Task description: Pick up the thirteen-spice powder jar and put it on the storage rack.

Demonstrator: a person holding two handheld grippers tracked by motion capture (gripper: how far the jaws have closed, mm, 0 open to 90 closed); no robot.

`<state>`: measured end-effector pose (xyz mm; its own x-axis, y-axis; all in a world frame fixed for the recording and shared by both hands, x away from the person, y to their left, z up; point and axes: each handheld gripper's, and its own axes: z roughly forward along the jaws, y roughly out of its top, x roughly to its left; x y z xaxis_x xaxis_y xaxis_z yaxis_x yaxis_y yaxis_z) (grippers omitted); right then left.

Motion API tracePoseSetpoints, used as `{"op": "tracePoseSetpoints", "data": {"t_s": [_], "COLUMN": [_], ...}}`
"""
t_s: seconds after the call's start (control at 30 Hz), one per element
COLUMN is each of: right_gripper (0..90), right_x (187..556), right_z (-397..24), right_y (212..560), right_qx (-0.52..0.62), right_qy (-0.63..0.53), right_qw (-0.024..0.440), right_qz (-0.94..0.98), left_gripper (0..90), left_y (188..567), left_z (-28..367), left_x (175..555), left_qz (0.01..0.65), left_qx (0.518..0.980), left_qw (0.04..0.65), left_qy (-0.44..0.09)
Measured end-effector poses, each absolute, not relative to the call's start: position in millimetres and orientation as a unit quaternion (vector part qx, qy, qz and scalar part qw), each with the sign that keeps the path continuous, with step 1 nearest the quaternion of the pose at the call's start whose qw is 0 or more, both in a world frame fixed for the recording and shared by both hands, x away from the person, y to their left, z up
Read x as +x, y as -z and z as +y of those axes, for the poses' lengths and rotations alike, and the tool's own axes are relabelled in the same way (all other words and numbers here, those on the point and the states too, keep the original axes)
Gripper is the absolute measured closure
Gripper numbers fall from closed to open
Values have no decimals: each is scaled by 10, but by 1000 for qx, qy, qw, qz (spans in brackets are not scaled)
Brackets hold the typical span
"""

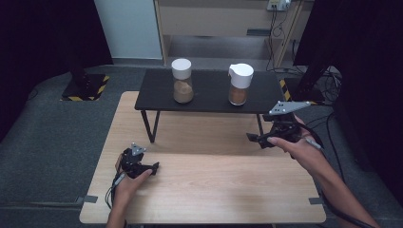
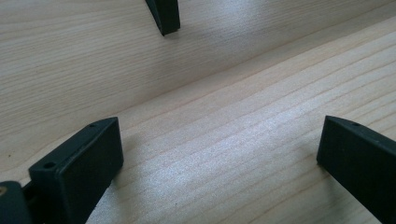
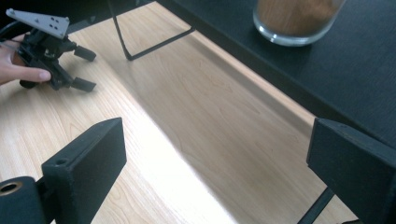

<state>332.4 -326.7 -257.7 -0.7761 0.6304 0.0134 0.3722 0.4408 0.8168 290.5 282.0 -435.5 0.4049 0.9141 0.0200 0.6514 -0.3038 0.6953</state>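
1. Step in hand, as I judge it: the approach. The right hand-held gripper [image 1: 254,138] hangs with its jaws spread and nothing between them, in front of the low black shelf [image 1: 209,102].
2. The nearest jar [image 1: 239,84], white-capped with brown powder, stands on that shelf, above and just beyond this hand-held gripper, a little to its left, well apart from the pads.
3. The next move likely calls for lifting and reaching forward until the jaws straddle the glass.
4. The left hand-held gripper [image 1: 153,167] rests low on the tabletop [image 1: 214,190], spread and empty; a second jar [image 1: 182,80] stands far ahead of it.
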Motion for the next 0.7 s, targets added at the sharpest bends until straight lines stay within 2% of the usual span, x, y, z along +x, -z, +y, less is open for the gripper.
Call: {"op": "tracePoseSetpoints", "data": {"t_s": [0.7], "right_gripper": [60], "right_x": [3250], "right_z": [-3278], "right_y": [2821], "right_qx": [293], "right_qy": [-430], "right_qw": [137], "right_qz": [843], "left_gripper": [0], "left_y": [4355], "left_z": [2823], "left_x": [2911], "left_qz": [502], "left_qx": [779], "left_qw": [310], "left_qy": [-212]}}
